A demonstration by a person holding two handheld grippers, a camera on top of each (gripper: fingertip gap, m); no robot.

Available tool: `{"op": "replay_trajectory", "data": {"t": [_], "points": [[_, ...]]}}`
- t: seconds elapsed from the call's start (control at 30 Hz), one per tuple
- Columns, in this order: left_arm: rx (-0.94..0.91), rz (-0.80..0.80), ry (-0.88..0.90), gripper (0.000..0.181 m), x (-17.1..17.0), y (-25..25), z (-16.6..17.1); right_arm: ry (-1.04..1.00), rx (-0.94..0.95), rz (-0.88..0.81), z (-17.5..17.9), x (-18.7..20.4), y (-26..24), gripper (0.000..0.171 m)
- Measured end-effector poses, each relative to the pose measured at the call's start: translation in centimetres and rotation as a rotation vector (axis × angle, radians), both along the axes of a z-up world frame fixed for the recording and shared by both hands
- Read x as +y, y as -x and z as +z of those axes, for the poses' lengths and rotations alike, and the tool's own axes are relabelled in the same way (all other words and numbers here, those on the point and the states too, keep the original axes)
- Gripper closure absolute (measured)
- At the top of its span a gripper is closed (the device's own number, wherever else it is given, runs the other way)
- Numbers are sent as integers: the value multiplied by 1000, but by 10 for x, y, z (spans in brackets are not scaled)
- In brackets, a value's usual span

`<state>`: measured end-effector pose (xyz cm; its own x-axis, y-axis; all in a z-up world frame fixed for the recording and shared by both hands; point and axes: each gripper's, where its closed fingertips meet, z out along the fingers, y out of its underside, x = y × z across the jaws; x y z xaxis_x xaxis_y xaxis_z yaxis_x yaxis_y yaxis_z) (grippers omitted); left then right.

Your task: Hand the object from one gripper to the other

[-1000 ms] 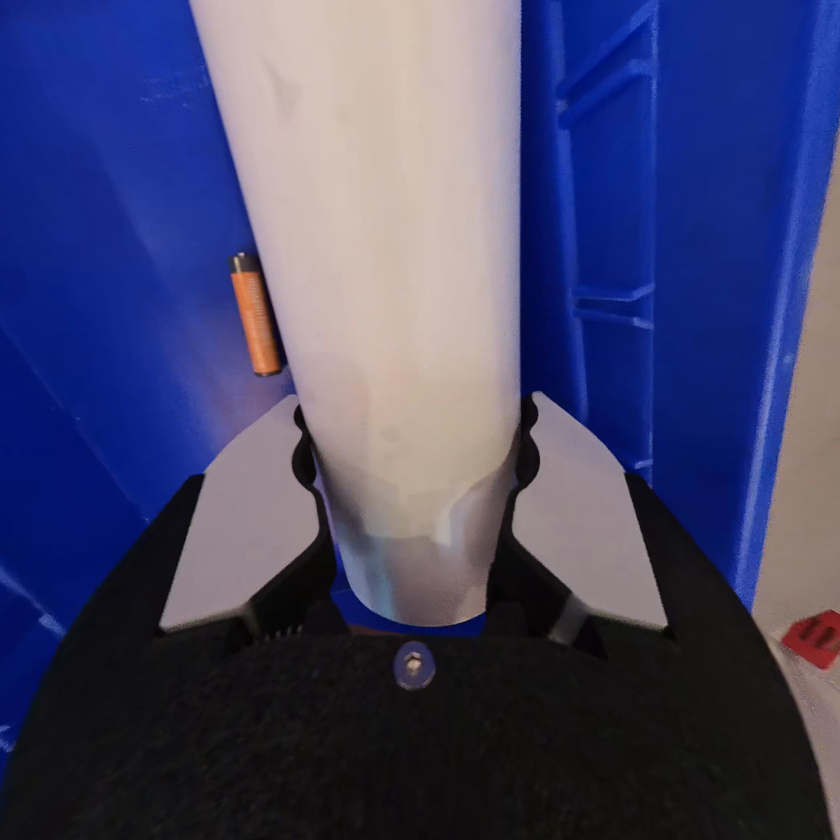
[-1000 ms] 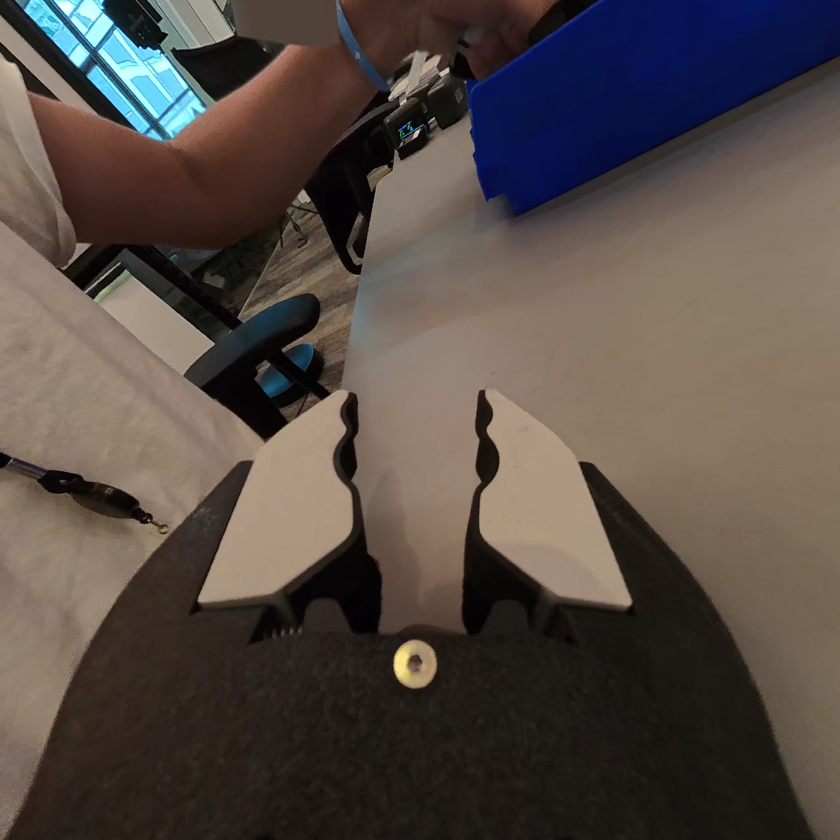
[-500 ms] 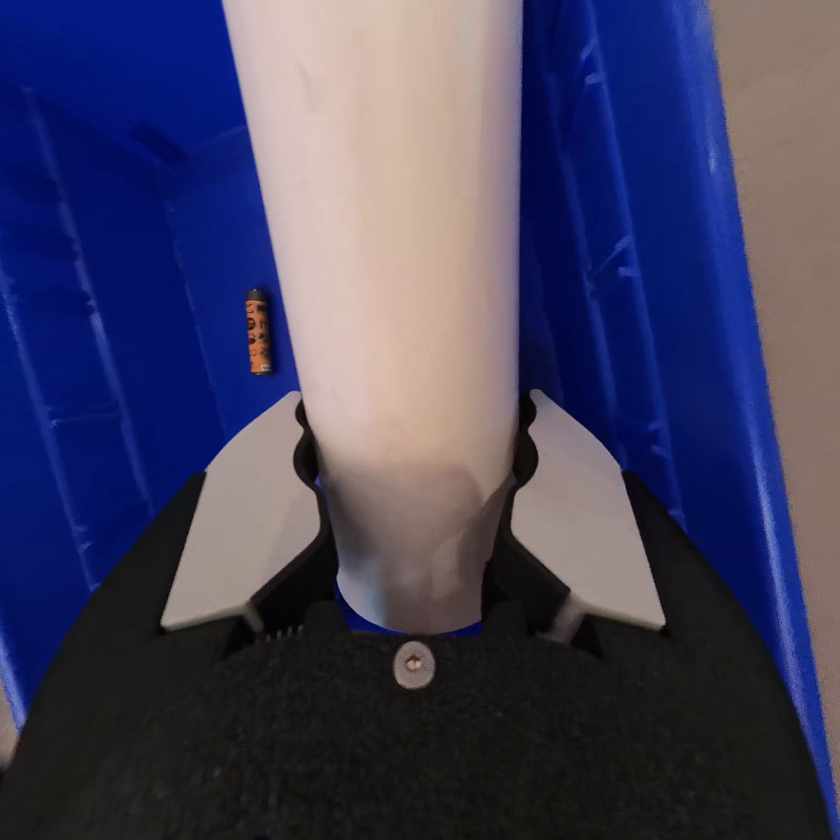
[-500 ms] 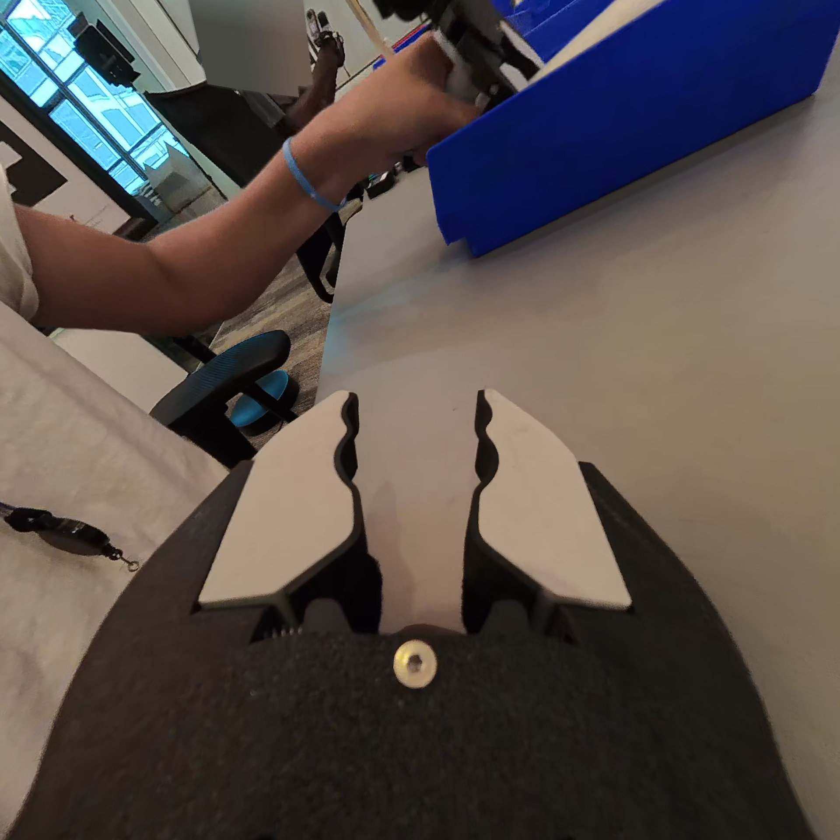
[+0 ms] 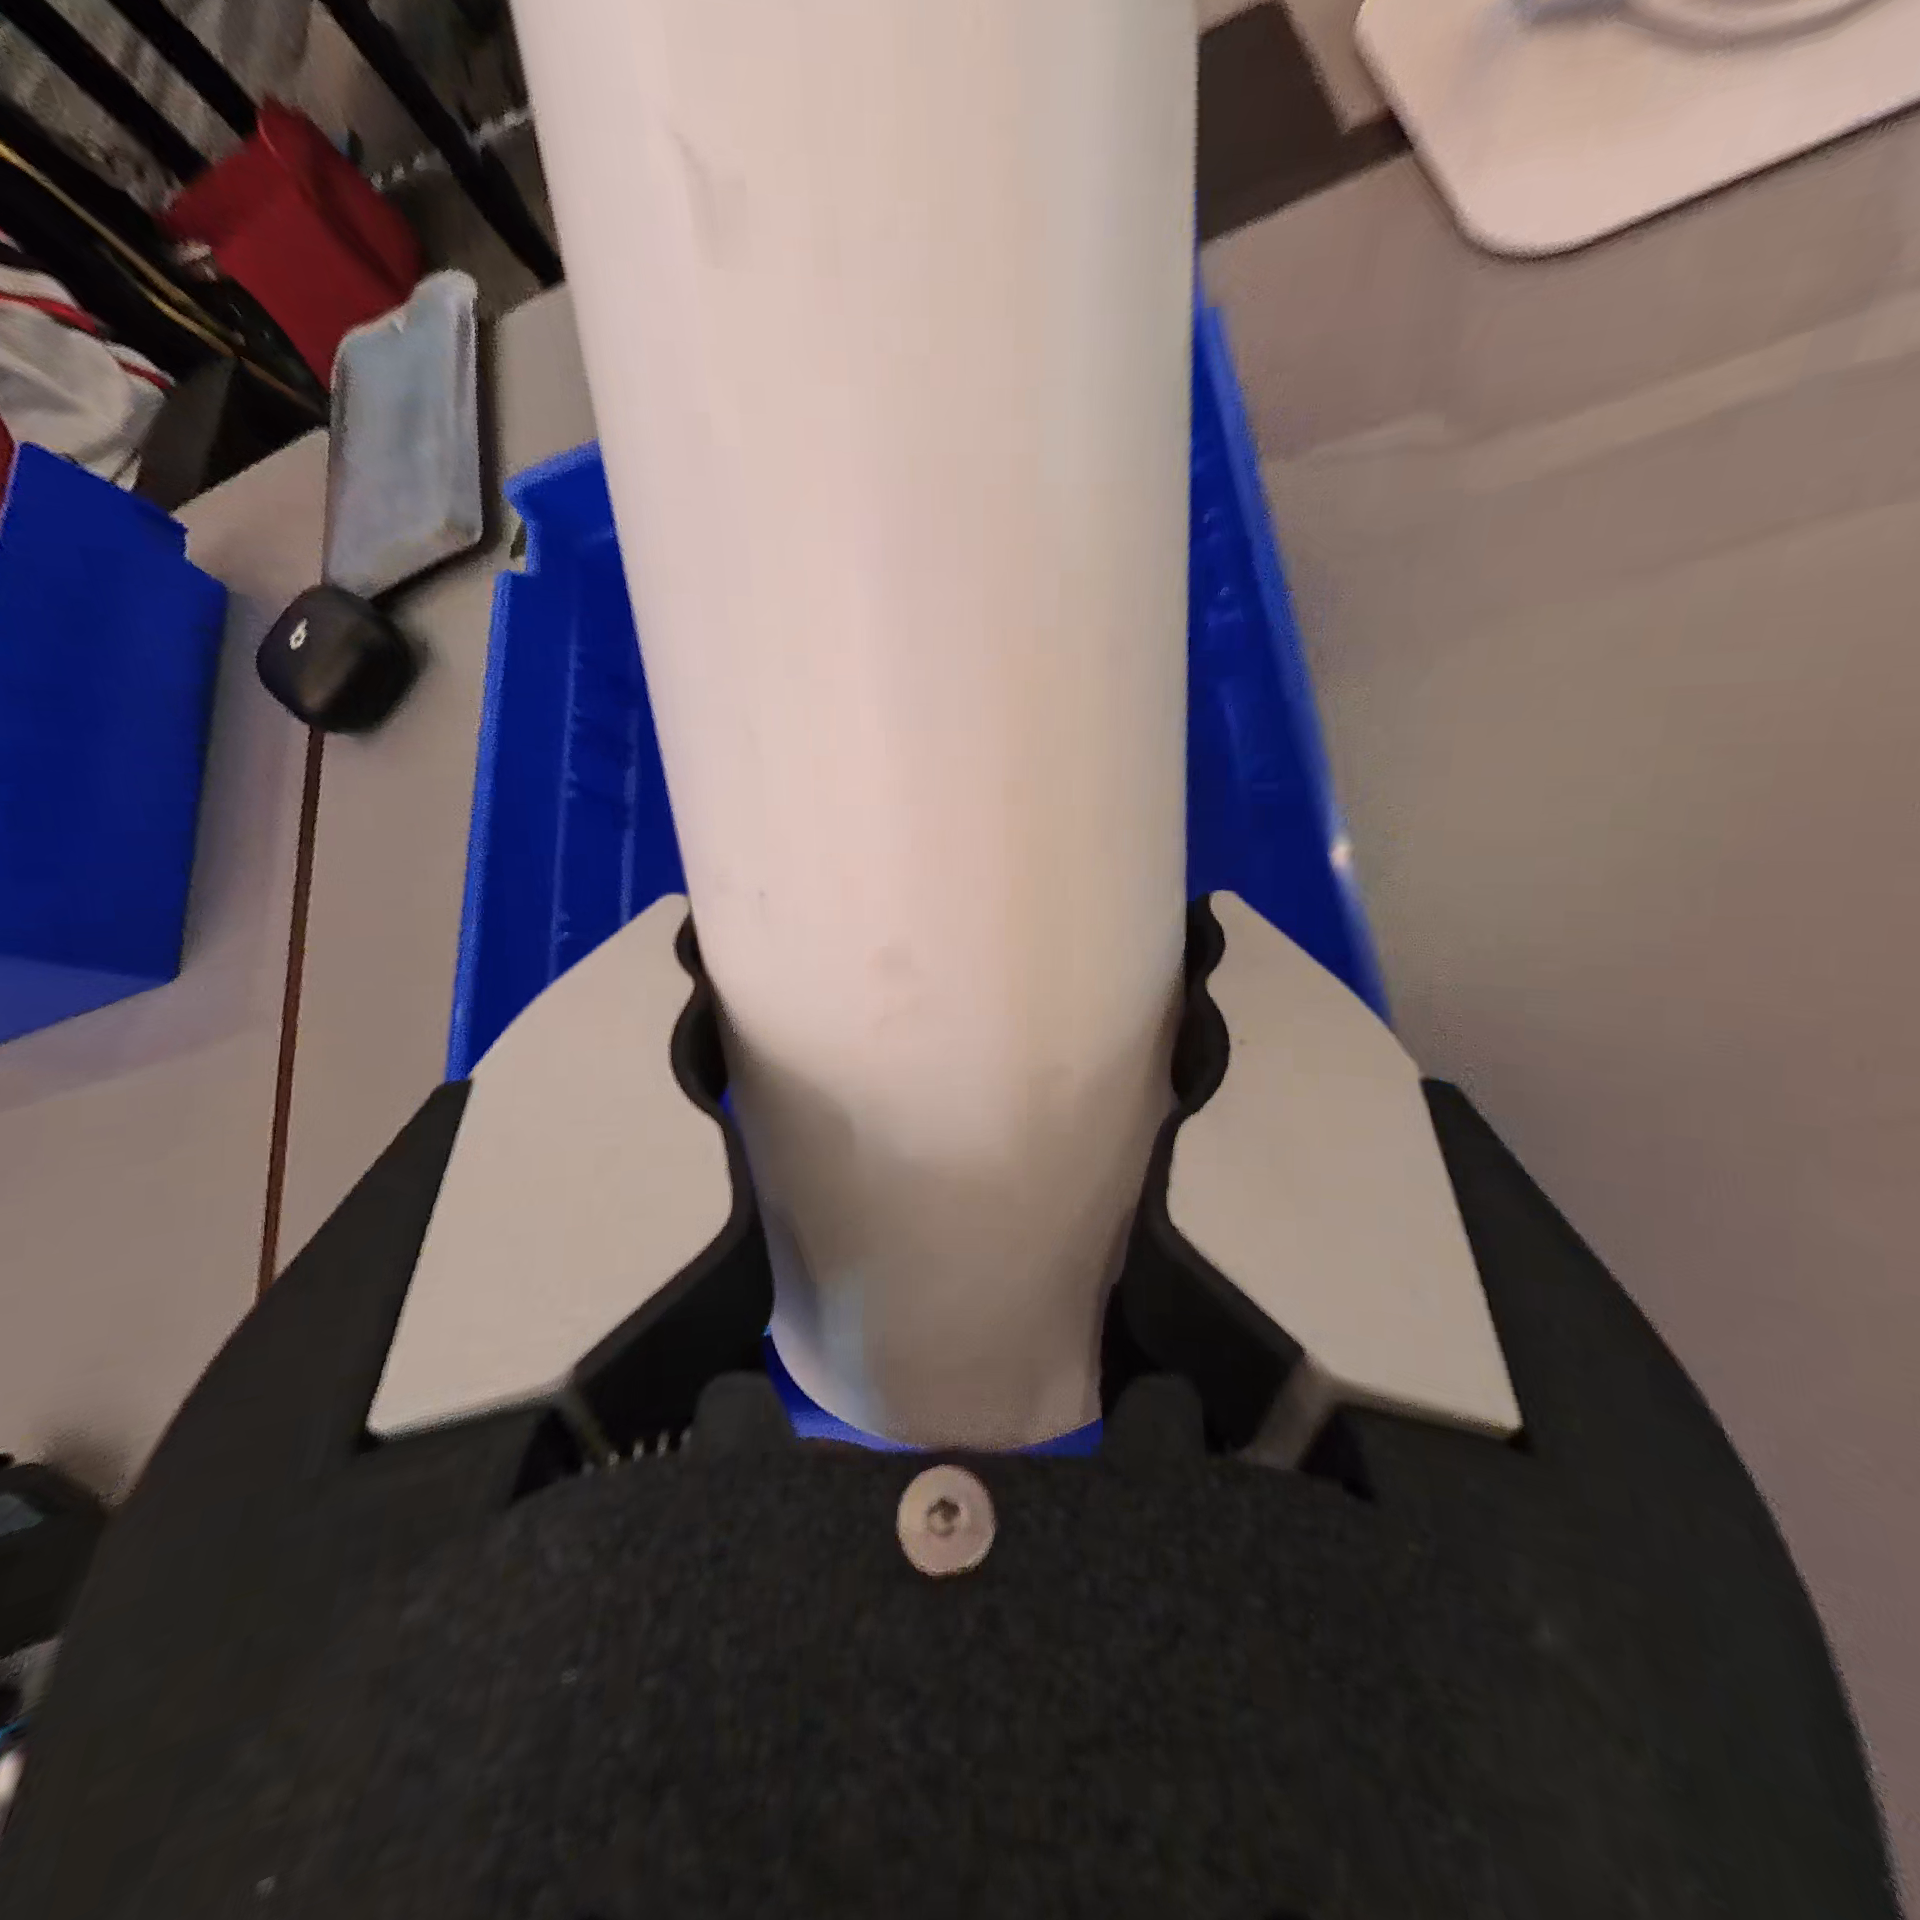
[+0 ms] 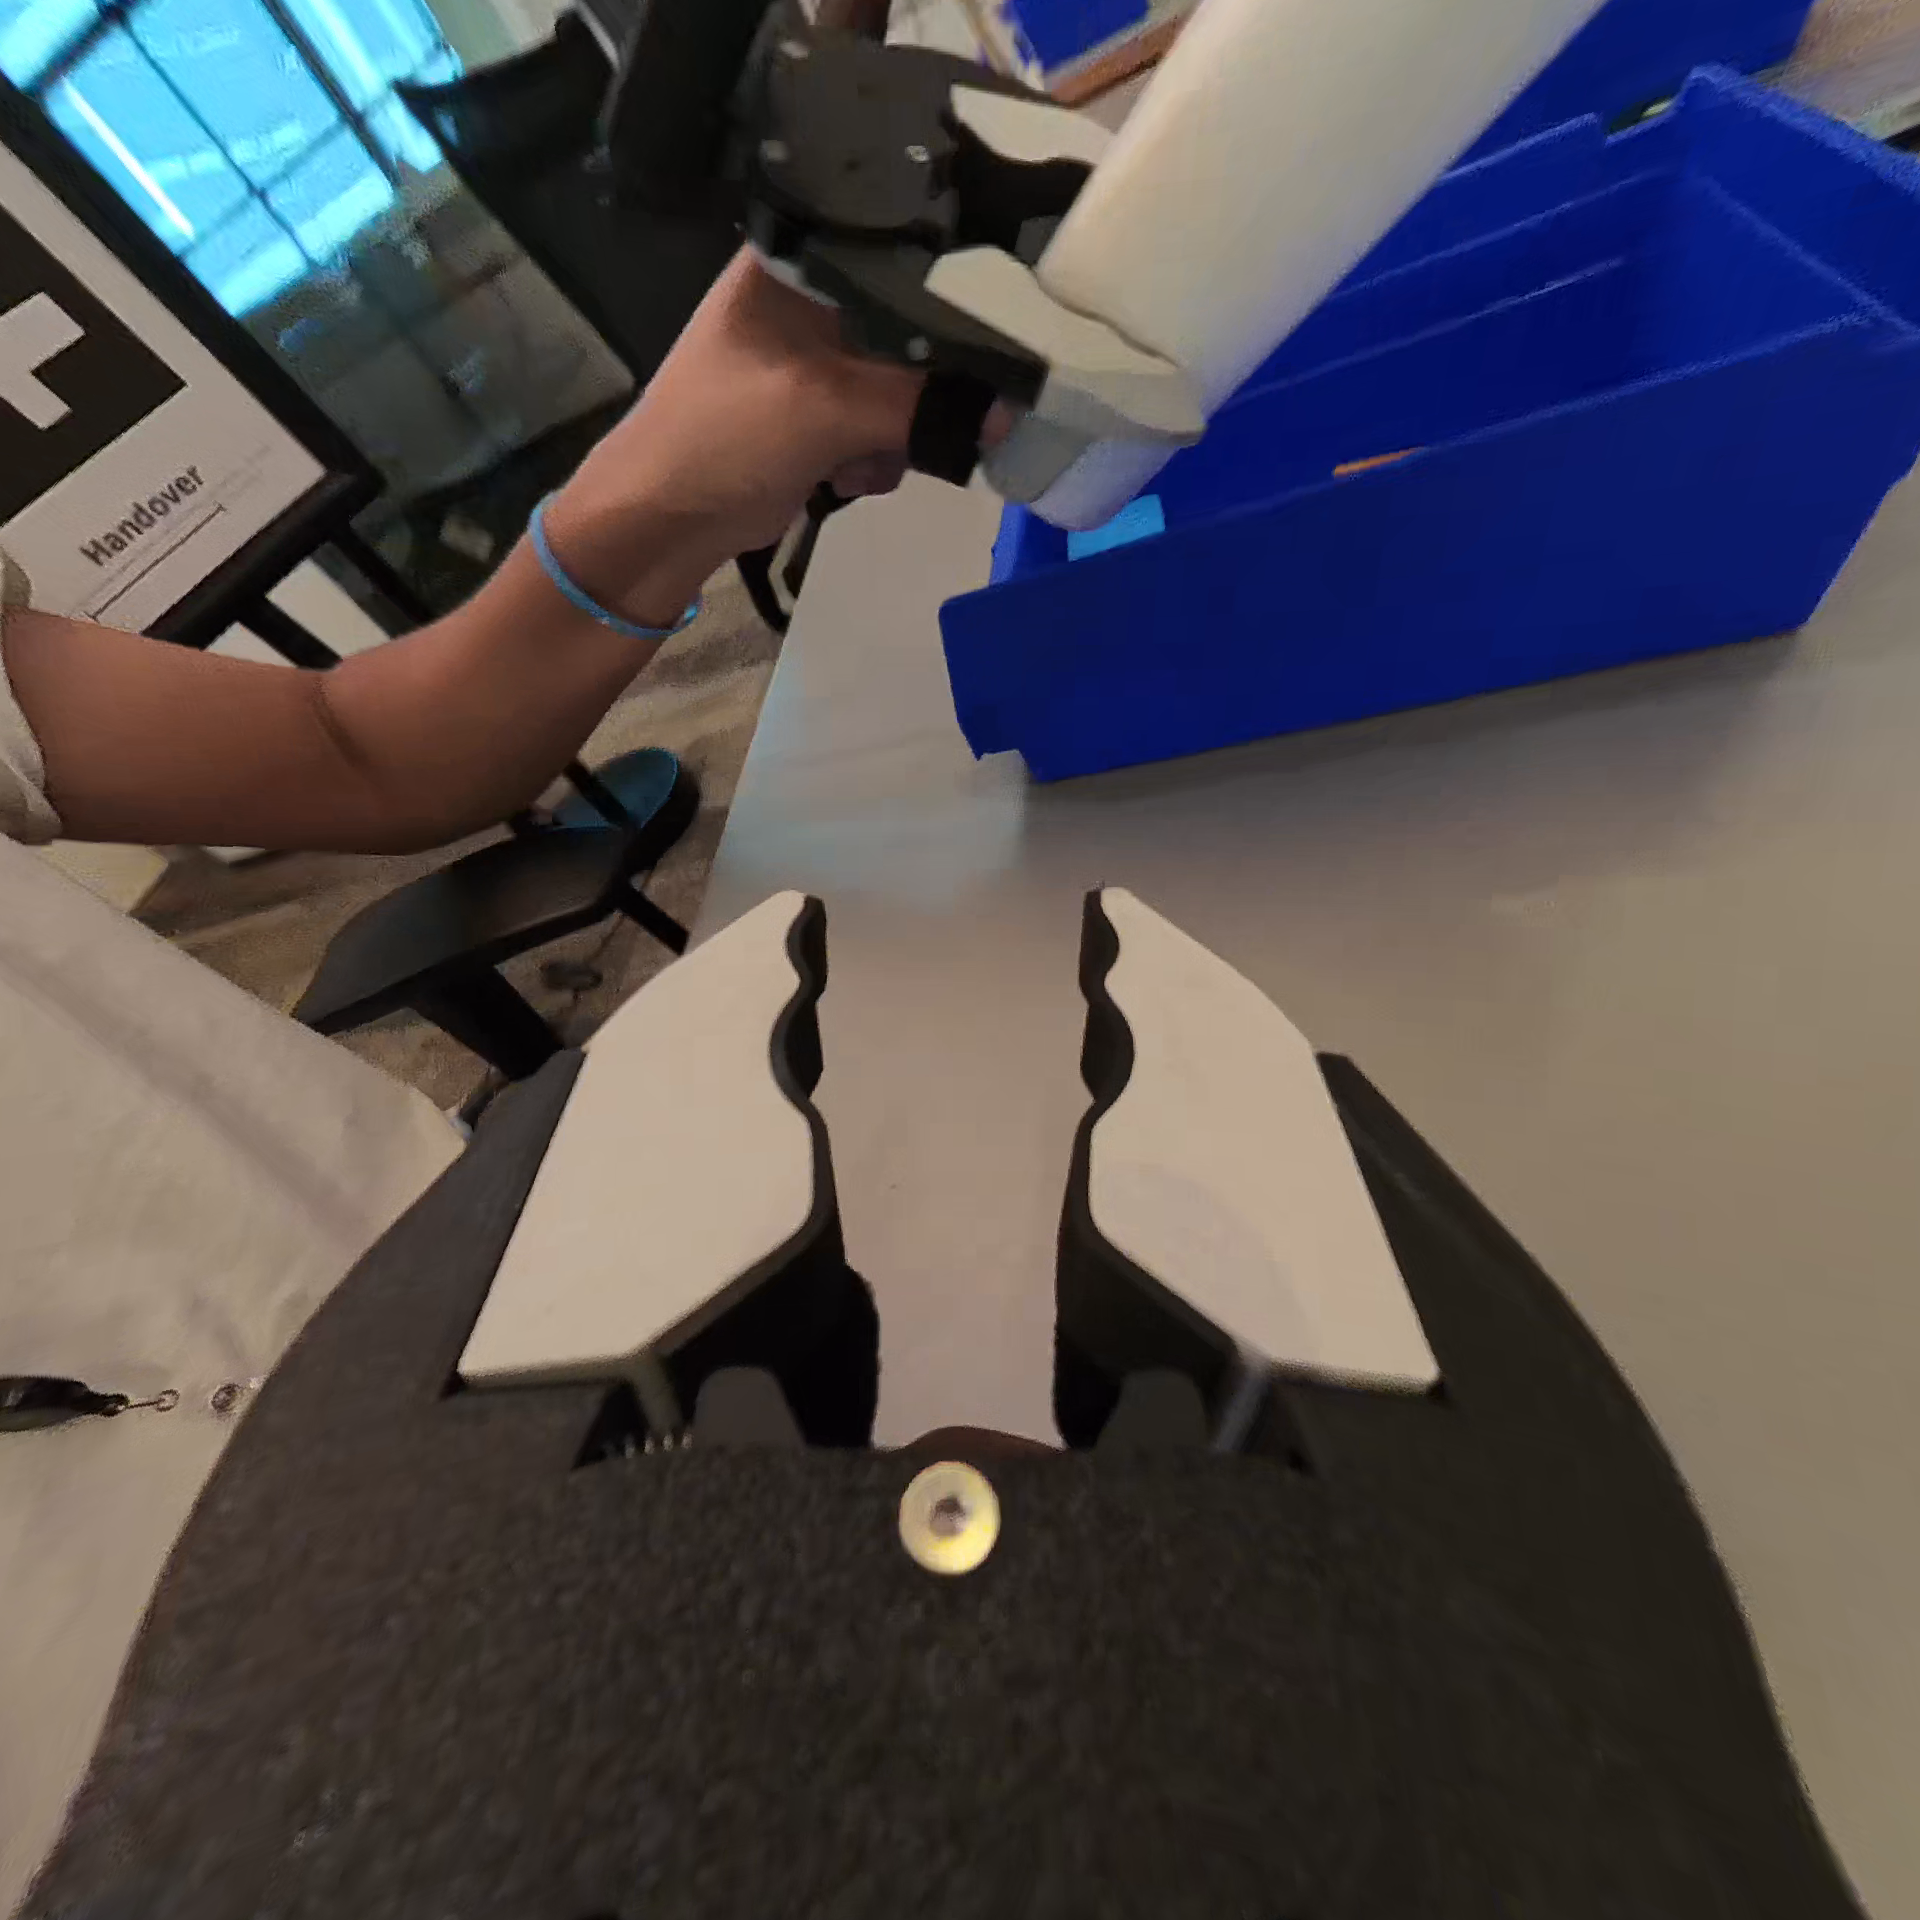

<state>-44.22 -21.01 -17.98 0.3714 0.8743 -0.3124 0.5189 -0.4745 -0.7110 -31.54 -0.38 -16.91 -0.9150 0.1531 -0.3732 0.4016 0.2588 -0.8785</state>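
**White tube up in my left tool, right tool waiting low**

My left tool (image 5: 940,997) is clamped on the long white smooth cylindrical tube (image 5: 894,582), both grey fingers (image 5: 582,1153) pressed against its sides near the lower end. The tube runs straight out ahead of me and fills the middle of my left wrist view. Under it sits the blue plastic open-topped bin (image 5: 561,790), and the tube's end is lifted clear above the bin's near rim. In my right wrist view the same left tool (image 6: 1081,343) shows farther off, gripped by my left hand (image 6: 748,416) with a blue band round the wrist, the white tube (image 6: 1247,197) slanting up and away over the blue bin (image 6: 1455,582).

My right tool (image 6: 951,935) is low over the grey flat worktop (image 6: 1558,1039), its fingers apart with nothing between them, only bare worktop showing through the gap. It is well apart from the tube.

Out to the left of the bin lie a small black rounded device (image 5: 327,649) and a grey flat pouch (image 5: 405,447); a second blue container (image 5: 83,727) stands beyond.
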Motion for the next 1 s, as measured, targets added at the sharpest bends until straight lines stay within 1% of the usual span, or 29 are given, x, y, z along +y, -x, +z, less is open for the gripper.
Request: {"op": "replay_trajectory", "data": {"t": [0.07, 0.13, 0.23, 0.3, 0.4, 0.5, 0.53, 0.6, 0.73, 0.87, 1.0], "points": [[31, -34, -49, 96, 11, -10, 10, -70, 16, 22, 12, -6, 28, 126], [61, -59, -60, 96, 20, -18, 17, -91, 1, 23, 31, -12, 56, 126], [84, -90, -90, 96, 34, -32, 26, -92, 9, -9, 68, -16, 101, 128], [103, -104, -112, 96, 43, -40, 33, -82, -14, -38, 92, -17, 127, 125], [110, -121, -158, 96, 58, -49, 42, -74, -3, -105, 124, -10, 157, 128], [120, -155, -178, 96, 77, -54, 50, -63, 31, -125, 154, -5, 170, 125], [136, -167, -167, 96, 82, -54, 52, -98, 43, -122, 157, -1, 172, 123], [167, -181, -145, 96, 92, -54, 58, -148, 89, -130, 163, 6, 176, 123], [146, -224, -207, 96, 111, -57, 58, -119, 83, -122, 168, 4, 172, 124], [125, -236, -205, 96, 112, -56, 47, -172, 107, -95, 146, -9, 174, 125], [110, -231, -236, 96, 109, -52, 38, -157, 66, -26, 128, -32, 168, 123]]}}
